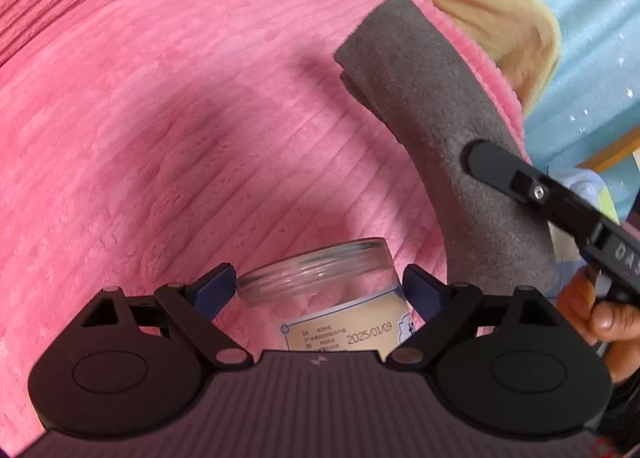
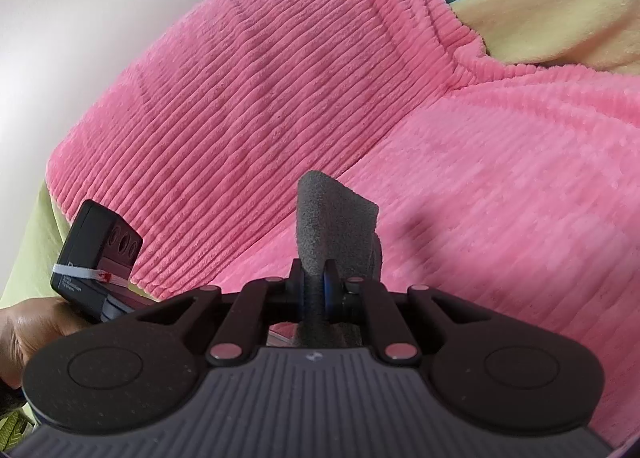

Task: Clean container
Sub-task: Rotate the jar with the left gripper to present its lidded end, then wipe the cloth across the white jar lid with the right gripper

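Observation:
A clear open jar (image 1: 320, 278) with a dated paper label sits between the blue pads of my left gripper (image 1: 318, 290), which is shut on its sides. The jar's mouth faces away from the camera, over the pink blanket. To the right hangs a folded grey cloth (image 1: 420, 97), with a black finger (image 1: 496, 167) of my right gripper clamped on it. In the right wrist view my right gripper (image 2: 316, 286) is shut on that grey cloth (image 2: 332, 213), which sticks up past the pads. The jar is hidden in that view.
A pink ribbed blanket (image 1: 160, 137) covers the surface and a cushion (image 2: 260, 77) behind it. Yellow fabric (image 1: 480, 5) and a blue star-print curtain (image 1: 592, 17) lie beyond. A person's hand (image 1: 600, 314) holds the right gripper; another hand (image 2: 24, 338) holds the left gripper's body (image 2: 96, 250).

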The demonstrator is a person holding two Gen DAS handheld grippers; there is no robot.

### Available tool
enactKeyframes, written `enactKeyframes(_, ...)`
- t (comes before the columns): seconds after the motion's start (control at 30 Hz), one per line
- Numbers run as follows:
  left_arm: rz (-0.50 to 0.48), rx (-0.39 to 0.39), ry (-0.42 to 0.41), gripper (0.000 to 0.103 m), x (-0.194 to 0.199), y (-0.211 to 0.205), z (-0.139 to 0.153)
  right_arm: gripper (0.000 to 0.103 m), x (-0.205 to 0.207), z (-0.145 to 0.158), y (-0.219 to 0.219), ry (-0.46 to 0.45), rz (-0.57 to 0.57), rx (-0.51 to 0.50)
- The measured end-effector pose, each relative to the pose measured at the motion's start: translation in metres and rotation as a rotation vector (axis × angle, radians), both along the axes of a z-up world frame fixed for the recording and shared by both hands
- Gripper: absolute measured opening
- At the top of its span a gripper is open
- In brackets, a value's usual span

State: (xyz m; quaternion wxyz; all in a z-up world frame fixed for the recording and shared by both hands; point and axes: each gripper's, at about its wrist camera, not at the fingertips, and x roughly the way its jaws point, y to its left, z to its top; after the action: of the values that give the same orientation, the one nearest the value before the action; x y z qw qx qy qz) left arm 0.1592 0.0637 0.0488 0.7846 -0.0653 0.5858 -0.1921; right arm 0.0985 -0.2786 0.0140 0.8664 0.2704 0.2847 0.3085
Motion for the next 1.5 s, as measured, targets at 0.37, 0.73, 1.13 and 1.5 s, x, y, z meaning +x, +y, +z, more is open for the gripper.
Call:
enactKeyframes(0.37,0.017,0.015,-0.285,0.09,-0.044,0.014,0.036,0.007,-0.001,0.0,0.001,-0.005,-0.006,-0.006)
enactKeyframes(0.73,-0.068,0.304,-0.639,0.088,-0.112,-0.009,0.028,0.007,-0.003,0.0,0.006,-0.012,0.01,-0.024)
enactKeyframes(1.13,0.079,0.211,-0.711,0.088,-0.123,-0.004,0.006,0.007,-0.007,-0.001,0.018,-0.026,0.037,-0.062)
enactKeyframes(1.5,0.041,0.258,-0.809,0.085,-0.141,-0.01,-0.008,0.007,-0.037,0.025,0.057,-0.254,0.352,-0.127)
